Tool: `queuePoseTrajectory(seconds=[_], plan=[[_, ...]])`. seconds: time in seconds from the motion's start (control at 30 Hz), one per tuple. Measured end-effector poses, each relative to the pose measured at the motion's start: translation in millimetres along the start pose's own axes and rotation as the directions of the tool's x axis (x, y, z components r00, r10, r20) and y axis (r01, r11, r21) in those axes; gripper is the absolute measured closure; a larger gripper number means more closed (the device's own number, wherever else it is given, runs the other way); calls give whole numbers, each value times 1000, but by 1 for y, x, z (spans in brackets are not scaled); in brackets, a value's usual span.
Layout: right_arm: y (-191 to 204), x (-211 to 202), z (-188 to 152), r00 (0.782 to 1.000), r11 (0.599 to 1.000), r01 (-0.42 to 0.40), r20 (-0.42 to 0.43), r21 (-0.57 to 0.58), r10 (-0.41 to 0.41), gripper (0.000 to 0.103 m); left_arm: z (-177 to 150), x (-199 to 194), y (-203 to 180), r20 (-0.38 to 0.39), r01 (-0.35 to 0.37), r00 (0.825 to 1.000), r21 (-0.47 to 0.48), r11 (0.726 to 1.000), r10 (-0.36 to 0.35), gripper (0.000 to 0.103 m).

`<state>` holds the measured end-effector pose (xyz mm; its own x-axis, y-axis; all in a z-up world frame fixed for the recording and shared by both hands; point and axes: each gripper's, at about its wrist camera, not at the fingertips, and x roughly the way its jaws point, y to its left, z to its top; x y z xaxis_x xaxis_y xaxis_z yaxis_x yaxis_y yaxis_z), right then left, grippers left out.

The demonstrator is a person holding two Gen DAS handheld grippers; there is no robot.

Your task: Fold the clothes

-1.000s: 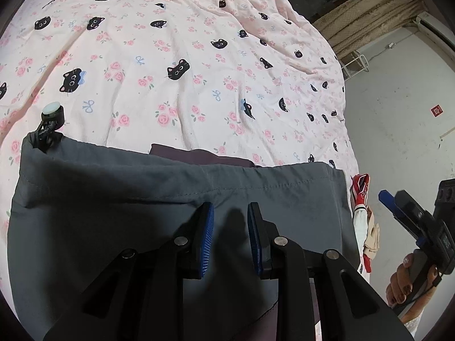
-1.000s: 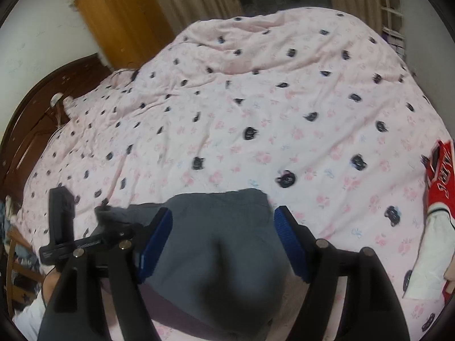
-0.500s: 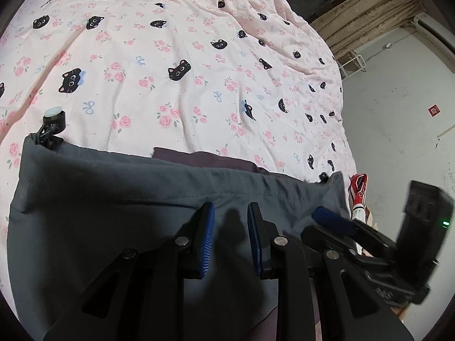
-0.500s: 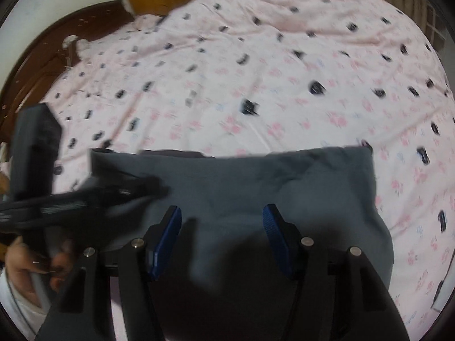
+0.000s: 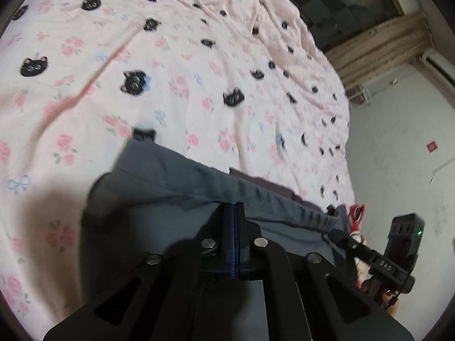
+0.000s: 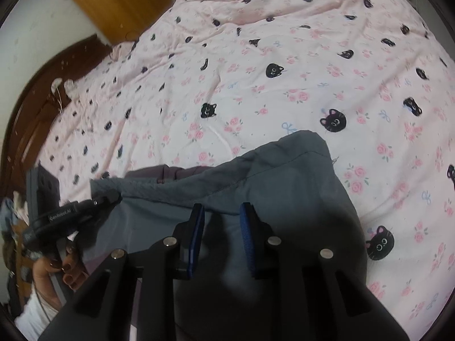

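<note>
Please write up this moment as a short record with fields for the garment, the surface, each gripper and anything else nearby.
garment: grey garment, lying on the bed, a dark purple layer showing at its far edge
surface: pink bedspread printed with black cat faces and roses
left gripper: shut on the grey garment's upper hem
right gripper: jaws closing, the hem fold between them, pads not visibly pressing yet
nearby: red and white clothing at the bed's edge

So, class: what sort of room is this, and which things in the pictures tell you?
Most likely a bedroom: a bed under a pink cat-print quilt, a dark wooden headboard, and a wooden wardrobe against the wall.
</note>
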<state>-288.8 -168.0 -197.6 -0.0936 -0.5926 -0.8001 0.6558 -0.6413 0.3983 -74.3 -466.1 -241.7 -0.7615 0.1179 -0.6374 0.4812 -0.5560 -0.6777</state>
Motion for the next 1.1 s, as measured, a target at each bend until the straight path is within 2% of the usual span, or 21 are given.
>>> queuePoseTrajectory(seconds=[0.1,0.13,0.17,0.2,0.4,0.57,0.7,0.77,0.9,1.03,1.1], plan=[[5,-8,4,999,1000,27,33,-16,-26,73,7,-19,-5,63,-10,998,24,1000,8,97],[7,-11,6,998,999,41,48,-23,-40,69,10,-24,-4,78,-23,997,26,999,21,94],[7,-13,8,997,998,57,59,-27,-55,60,13,-28,-3,90,-34,995,26,999,31,92],[6,-13,10,995,997,76,62,-24,-75,58,15,-30,-1,94,-42,995,21,999,40,90],[-6,9,12,989,989,149,-2,-22,-149,57,19,-17,21,68,-110,992,0,994,110,89],[-18,30,5,988,989,149,-30,-23,-150,53,12,7,35,47,-139,989,-5,990,139,89],[-26,37,1,992,992,127,-21,-23,-128,51,6,4,35,80,-139,987,15,990,138,89],[-26,38,0,992,991,126,-16,-35,-126,51,5,-9,30,121,-140,983,11,990,138,89],[-14,25,1,986,983,163,33,-82,-161,49,-10,-47,-9,244,-159,962,133,978,123,89],[-2,15,0,980,973,193,64,-126,-186,48,-44,-62,-60,229,-152,970,299,942,84,85],[0,13,0,979,971,199,62,-135,-192,48,-63,-59,-77,199,-168,975,337,926,104,82]])
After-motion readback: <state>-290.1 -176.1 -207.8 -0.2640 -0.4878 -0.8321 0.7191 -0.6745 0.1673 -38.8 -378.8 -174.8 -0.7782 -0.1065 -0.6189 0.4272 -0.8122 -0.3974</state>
